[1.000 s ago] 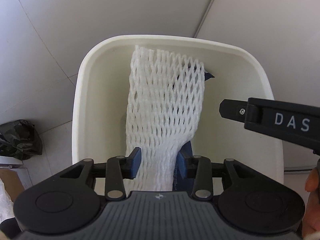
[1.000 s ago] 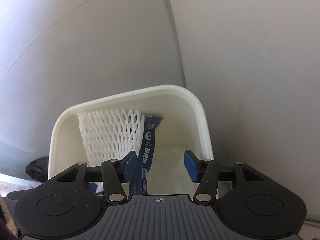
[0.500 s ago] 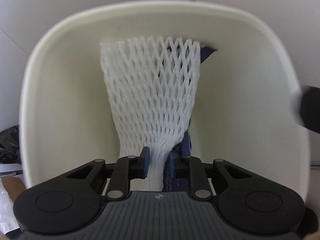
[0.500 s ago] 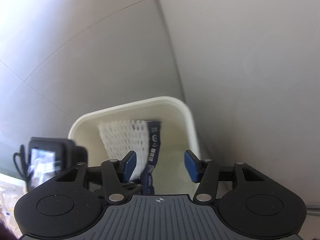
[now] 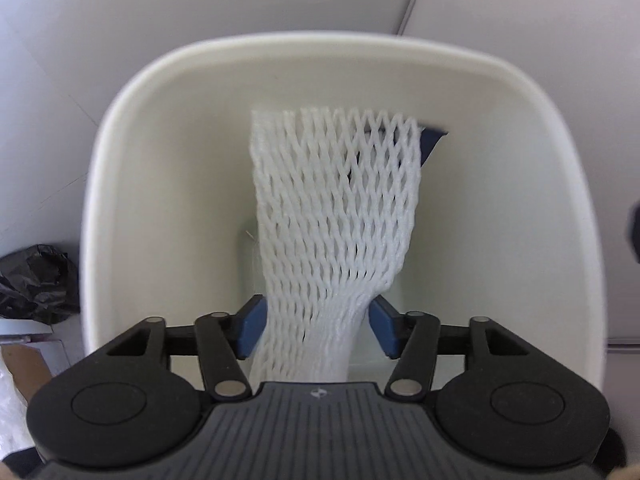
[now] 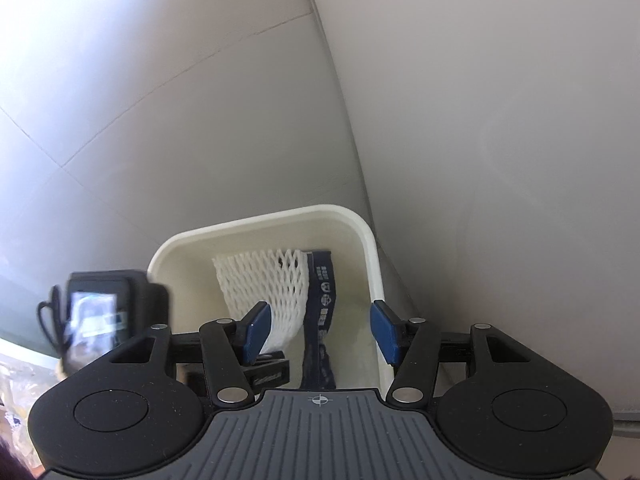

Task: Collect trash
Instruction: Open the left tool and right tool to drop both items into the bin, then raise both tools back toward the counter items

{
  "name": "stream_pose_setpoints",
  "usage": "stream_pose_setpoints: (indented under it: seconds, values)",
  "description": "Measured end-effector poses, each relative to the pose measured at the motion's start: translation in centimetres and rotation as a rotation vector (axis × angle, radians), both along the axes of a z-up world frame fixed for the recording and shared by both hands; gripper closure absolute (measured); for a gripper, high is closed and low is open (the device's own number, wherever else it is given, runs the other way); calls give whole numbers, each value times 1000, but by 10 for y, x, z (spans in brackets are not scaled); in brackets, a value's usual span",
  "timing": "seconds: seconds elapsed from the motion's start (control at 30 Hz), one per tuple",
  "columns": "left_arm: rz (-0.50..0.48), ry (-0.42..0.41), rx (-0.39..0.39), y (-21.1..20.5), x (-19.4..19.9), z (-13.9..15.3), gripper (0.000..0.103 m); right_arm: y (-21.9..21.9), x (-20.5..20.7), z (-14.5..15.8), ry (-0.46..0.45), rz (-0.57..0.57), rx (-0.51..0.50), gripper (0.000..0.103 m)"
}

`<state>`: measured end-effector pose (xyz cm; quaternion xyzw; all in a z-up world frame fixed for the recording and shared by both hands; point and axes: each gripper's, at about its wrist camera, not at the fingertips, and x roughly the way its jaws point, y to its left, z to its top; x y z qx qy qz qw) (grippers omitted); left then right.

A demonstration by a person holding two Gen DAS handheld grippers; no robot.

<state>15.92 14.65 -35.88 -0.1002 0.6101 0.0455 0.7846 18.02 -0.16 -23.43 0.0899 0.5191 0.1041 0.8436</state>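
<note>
A white foam net sleeve hangs down into the white trash bin. My left gripper is above the bin's mouth with the net's lower end between its blue pads. Its jaws are opening, and the pads no longer pinch the net. A dark blue wrapper peeks out behind the net. My right gripper is held higher over the bin, open and holding nothing. Beyond its pads I see the net and the printed blue wrapper inside the bin. The left gripper's camera shows blurred at the left.
The bin stands in a corner of pale walls. A crumpled black plastic bag lies on the floor left of the bin. Something brown shows at the lower left edge.
The left gripper sank toward the bin, squeezed the net tighter, then spread its jaws so the net hangs loose. The right gripper drew up and back, and the bin looks smaller.
</note>
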Motion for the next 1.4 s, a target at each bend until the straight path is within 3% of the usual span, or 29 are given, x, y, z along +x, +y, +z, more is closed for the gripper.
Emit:
stream_pose_setpoints:
  seconds: [0.1, 0.2, 0.4, 0.77, 1.1, 1.4]
  values:
    - [-4, -49, -28, 4, -14, 14, 44, -4, -3, 8, -8, -3, 16, 43]
    - [-5, -108, -25, 6, -28, 31, 31, -6, -10, 16, -26, 5, 24, 40]
    - [6, -170, -39, 12, -46, 66, 26, -6, -26, 38, -67, 23, 54, 33]
    - [-27, -306, 37, 24, -84, 162, 7, -14, -59, 106, -173, 66, 100, 24]
    - [-78, -422, 68, 18, -97, 241, 1, -30, -80, 187, -307, 84, 104, 9]
    - [-151, -541, 63, -6, -88, 303, 1, -70, -77, 253, -423, 29, 45, 6]
